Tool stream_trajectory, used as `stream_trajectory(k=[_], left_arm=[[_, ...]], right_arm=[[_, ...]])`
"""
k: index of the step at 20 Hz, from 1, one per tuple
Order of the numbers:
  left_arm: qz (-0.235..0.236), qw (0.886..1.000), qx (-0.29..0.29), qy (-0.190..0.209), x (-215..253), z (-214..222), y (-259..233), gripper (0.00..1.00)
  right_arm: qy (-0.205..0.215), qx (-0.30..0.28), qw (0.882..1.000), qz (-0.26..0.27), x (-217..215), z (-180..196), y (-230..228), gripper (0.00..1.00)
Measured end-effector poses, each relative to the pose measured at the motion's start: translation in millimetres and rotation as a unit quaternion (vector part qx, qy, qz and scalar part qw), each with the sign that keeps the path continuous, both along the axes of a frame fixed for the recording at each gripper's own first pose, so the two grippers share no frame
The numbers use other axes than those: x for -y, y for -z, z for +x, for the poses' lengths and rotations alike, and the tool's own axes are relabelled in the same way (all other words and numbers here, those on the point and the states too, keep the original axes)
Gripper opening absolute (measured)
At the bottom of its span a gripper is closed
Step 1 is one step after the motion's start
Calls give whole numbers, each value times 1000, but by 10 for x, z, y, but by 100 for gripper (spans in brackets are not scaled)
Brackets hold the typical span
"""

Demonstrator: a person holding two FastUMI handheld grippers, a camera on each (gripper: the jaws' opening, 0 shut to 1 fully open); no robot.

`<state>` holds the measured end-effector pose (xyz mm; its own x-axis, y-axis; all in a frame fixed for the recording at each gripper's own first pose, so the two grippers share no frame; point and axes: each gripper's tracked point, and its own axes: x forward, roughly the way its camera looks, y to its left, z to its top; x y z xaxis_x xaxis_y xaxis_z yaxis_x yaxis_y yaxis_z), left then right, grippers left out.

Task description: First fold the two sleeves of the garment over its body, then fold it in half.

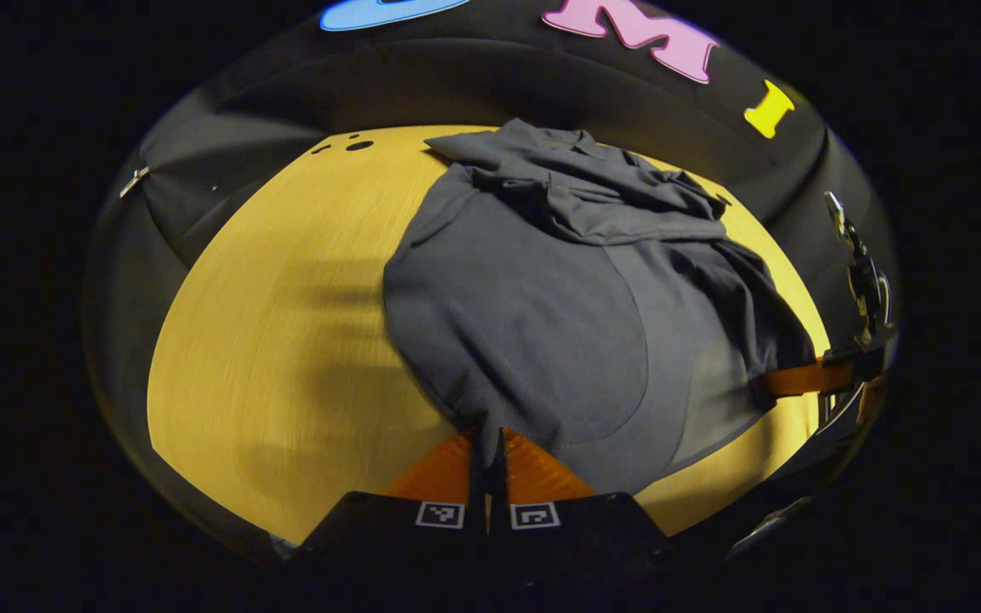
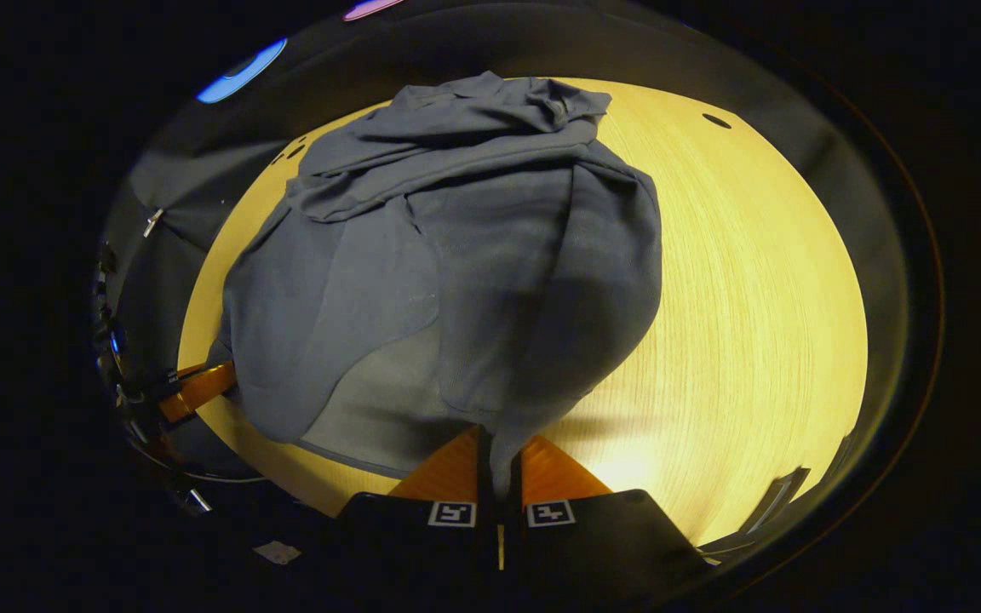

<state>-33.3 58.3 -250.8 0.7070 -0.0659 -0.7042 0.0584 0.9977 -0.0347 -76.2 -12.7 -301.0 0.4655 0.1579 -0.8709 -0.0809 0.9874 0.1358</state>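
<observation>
As it lies bunched on the table, garment hem pinched in left gripper, right gripper seemingly clamped likewise, both low and level

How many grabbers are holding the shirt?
2. The left gripper pinches the shirt at its near hem, and the right gripper pinches the same near hem farther along; each one also shows at the table's edge in the other's view.

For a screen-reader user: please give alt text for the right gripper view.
The right gripper is shut on the near hem of a grey garment lying on a yellow wooden table. The left gripper pinches the garment's other near corner.
</observation>
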Motion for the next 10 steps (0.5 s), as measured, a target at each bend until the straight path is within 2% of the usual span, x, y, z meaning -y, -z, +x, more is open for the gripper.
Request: stream_trajectory(k=[5,10], left_arm=[[-18,999,43,15,139,10,-416,6],[-42,997,59,4,183,88,-687,6]], right_arm=[[13,23,1000,15,18,39,-200,7],[7,58,998,21,-36,213,-503,7]])
